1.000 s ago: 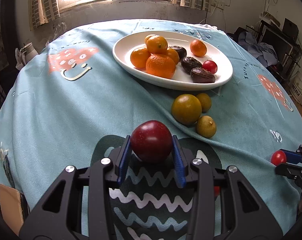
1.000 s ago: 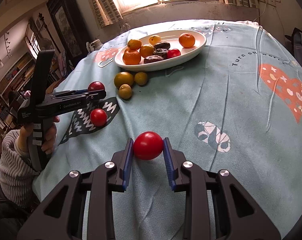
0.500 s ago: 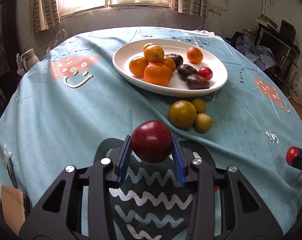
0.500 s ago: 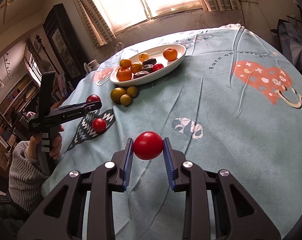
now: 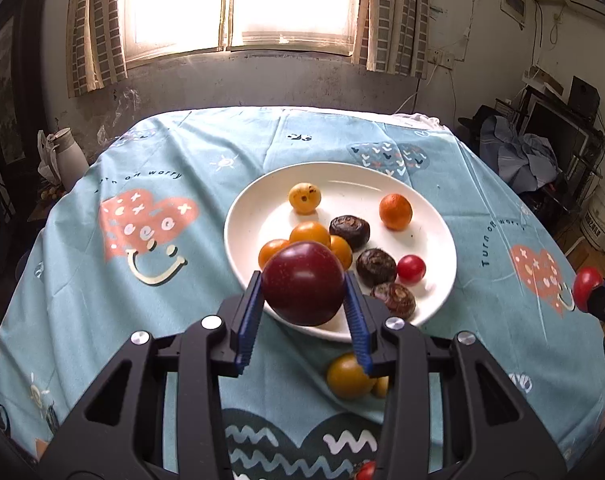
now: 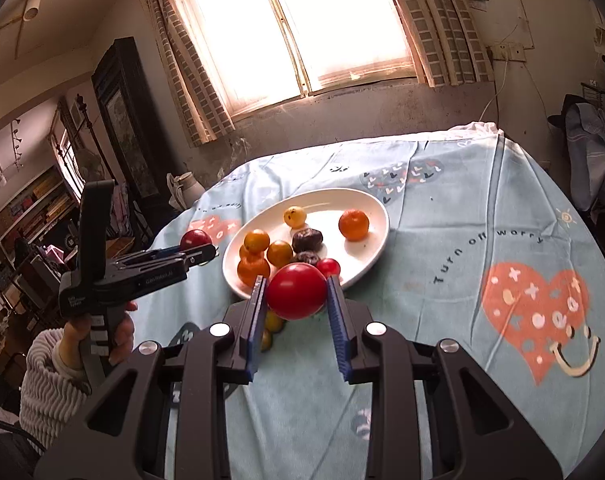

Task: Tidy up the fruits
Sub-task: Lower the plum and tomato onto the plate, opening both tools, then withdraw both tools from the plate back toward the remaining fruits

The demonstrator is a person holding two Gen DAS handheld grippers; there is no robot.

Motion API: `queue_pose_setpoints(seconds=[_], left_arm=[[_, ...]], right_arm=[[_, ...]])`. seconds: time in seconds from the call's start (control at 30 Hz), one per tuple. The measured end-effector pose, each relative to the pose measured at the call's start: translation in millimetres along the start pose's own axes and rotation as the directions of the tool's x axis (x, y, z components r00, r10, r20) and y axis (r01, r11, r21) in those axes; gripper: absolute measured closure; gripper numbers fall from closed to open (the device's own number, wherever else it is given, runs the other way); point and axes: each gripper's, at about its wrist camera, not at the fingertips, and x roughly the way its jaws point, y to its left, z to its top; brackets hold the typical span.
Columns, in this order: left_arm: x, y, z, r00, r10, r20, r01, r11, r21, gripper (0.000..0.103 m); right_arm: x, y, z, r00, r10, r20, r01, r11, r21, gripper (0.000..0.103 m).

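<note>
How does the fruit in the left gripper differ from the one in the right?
Colour: the plum is dark purple-red; the tomato is bright red.
Finish: the plum looks duller, the tomato glossier.
Grip: the plum is clamped in the left gripper, the tomato in the right gripper.
Shared: both round, lifted off the tablecloth, near the white plate.

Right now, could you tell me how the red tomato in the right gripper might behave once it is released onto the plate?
The red tomato looks round and glossy, so it would probably roll. The plate is shallow; its rim may stop it. It likely bruises if dropped.
</note>
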Motion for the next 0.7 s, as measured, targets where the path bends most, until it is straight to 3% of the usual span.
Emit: queue_pose_setpoints(seconds=[0.13, 0.37, 0.5, 0.57, 0.6, 0.7], left_arm=[[24.8, -23.5, 5.0, 0.998, -0.053, -0.034, 0.054, 0.998, 0.021, 0.063], [65.8, -50.5, -11.2, 0.991, -0.069, -0.110, 0.080, 0.992, 0.098, 0.063], [75.4, -54.0, -15.6, 0.993, -0.052, -0.110, 0.066, 0.989, 0.130, 0.062], [76.8, -54.0, -15.6, 0.993, -0.056, -0.105, 0.070, 0.989, 0.133, 0.057], [76.7, -53.9, -15.4, 0.992, -0.068, -0.105, 0.081, 0.988, 0.132, 0.054], [71.5, -55.5, -16.0, 0.995, -0.056, -0.085, 0.068, 0.987, 0.147, 0.045]], right_arm=[[50.2, -6.8, 24.9, 0.999, -0.013, -0.038, 0.015, 0.999, 0.037, 0.073], [133.4, -26.7, 42.1, 0.989, -0.061, -0.133, 0.071, 0.995, 0.076, 0.073], [164.3, -34.7, 38.2, 0.984, -0.054, -0.171, 0.071, 0.993, 0.095, 0.071], [172.8, -41.2, 34.0, 0.982, -0.043, -0.184, 0.066, 0.991, 0.118, 0.060], [173.7, -44.6, 33.1, 0.982, -0.044, -0.186, 0.069, 0.989, 0.129, 0.046], [162.8, -50.1, 35.0, 0.989, -0.039, -0.143, 0.062, 0.986, 0.156, 0.045]])
